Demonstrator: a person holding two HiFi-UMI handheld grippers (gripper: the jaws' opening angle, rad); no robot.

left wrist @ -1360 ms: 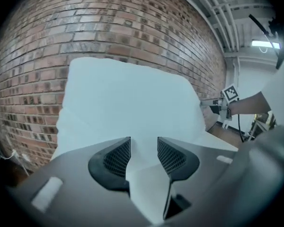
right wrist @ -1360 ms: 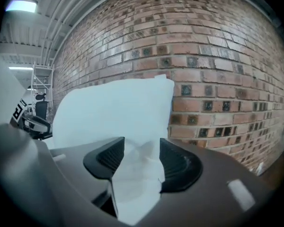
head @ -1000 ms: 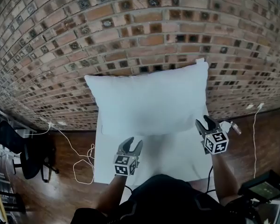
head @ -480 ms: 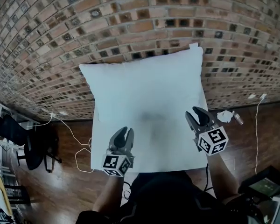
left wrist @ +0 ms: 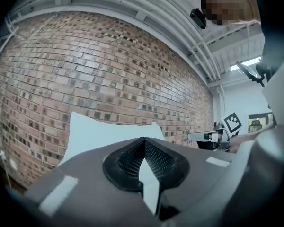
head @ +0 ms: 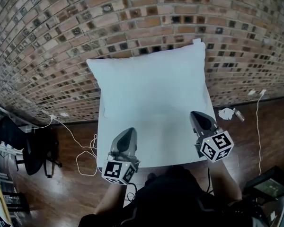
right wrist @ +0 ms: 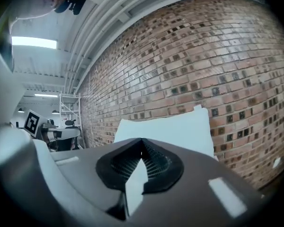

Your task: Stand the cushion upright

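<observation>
The white cushion stands upright on its lower edge on the white table, its back against the brick wall. My left gripper hangs shut and empty in front of the cushion's lower left, apart from it. My right gripper is likewise shut and empty, over the cushion's lower right corner. In the left gripper view the shut jaws point at the cushion. From the right gripper, the cushion shows ahead with a small tag at its top corner.
White cables trail over the wooden floor to the table's left, next to a black chair. A crumpled white item and another cable lie on the floor at right. A dark device sits at the lower right.
Both grippers have gone from open to shut and drawn back and up from the cushion. The cushion stays upright against the wall.
</observation>
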